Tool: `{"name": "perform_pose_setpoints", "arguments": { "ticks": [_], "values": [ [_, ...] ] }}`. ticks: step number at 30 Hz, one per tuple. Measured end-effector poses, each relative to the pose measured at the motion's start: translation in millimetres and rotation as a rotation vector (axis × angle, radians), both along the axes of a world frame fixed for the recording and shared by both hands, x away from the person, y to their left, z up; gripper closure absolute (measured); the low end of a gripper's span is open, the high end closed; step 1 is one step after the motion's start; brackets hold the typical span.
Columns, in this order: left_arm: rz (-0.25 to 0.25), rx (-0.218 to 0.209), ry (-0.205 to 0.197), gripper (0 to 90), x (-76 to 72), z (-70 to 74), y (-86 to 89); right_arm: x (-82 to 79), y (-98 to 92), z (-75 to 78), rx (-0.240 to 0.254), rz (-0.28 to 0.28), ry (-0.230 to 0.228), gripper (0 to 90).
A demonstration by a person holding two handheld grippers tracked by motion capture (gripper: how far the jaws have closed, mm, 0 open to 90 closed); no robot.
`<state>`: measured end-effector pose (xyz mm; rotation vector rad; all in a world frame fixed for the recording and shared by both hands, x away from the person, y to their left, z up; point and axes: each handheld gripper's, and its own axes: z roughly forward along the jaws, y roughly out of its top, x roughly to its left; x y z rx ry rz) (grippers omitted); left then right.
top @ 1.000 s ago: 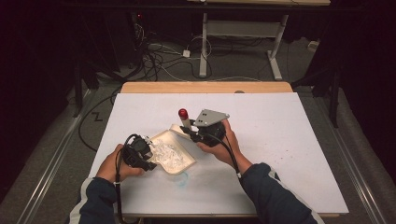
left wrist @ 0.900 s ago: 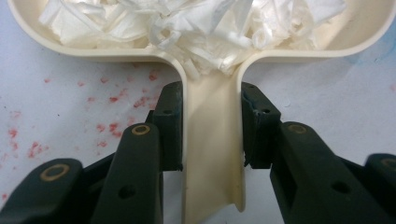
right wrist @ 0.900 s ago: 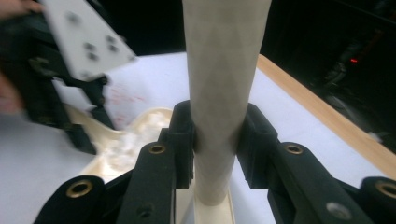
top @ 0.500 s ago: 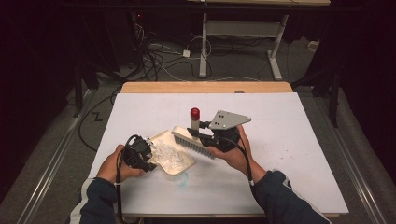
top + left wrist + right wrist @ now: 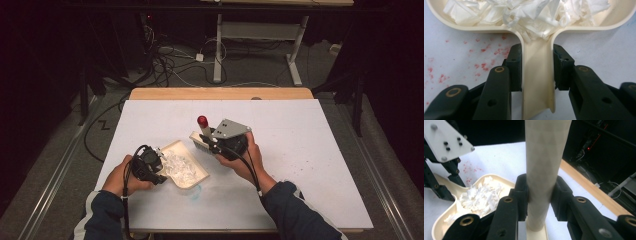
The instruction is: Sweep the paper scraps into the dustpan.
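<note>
A cream dustpan (image 5: pixel 196 177) lies on the white table, holding a heap of white paper shreds (image 5: pixel 179 166). My left gripper (image 5: pixel 156 169) is shut on the dustpan's handle (image 5: pixel 537 82), one jaw on each side; shreds (image 5: pixel 531 12) spill toward the handle's mouth. My right gripper (image 5: pixel 214 143) is shut on the round cream handle (image 5: pixel 544 170) of a brush (image 5: pixel 200 141). That handle rises to a red tip (image 5: pixel 202 120). The brush head hangs just beyond the pan's far right rim. In the right gripper view the pan (image 5: pixel 439 227) and the left gripper's grey plate (image 5: pixel 446 137) lie to the left.
Red specks (image 5: pixel 481 51) dot the white table cover (image 5: pixel 310 150) beside the pan's handle. A faint blue mark (image 5: pixel 194 190) sits in front of the pan. A wooden edge (image 5: pixel 220 93) runs along the table's far side, with cables and desk legs on the floor beyond.
My right gripper has lifted the brush off the pan's far edge, swung right, then eased slightly back left. The left gripper and the dustpan have stayed put.
</note>
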<state>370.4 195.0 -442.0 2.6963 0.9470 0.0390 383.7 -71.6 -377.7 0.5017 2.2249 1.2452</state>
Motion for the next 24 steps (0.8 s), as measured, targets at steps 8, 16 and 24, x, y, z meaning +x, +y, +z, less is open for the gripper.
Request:
{"name": "perform_pose_setpoints", "arguments": {
  "ticks": [8, 16, 24],
  "values": [
    [-0.007, 0.015, -0.004, 63.3, -0.9, 0.2, -1.4, -7.6, 13.2, -3.6, -0.035, 0.074, 0.055, 70.8],
    [-0.001, 0.02, -0.004, 63.3, -1.4, 0.3, -2.6, -29.1, 6.9, 11.7, 0.027, 0.138, 0.085, 70.9],
    [0.003, 0.013, 0.002, 63.3, -0.9, -1.5, -2.4, -34.1, -20.2, 30.9, 0.105, 0.095, 0.046, 70.9]
  ]
}}
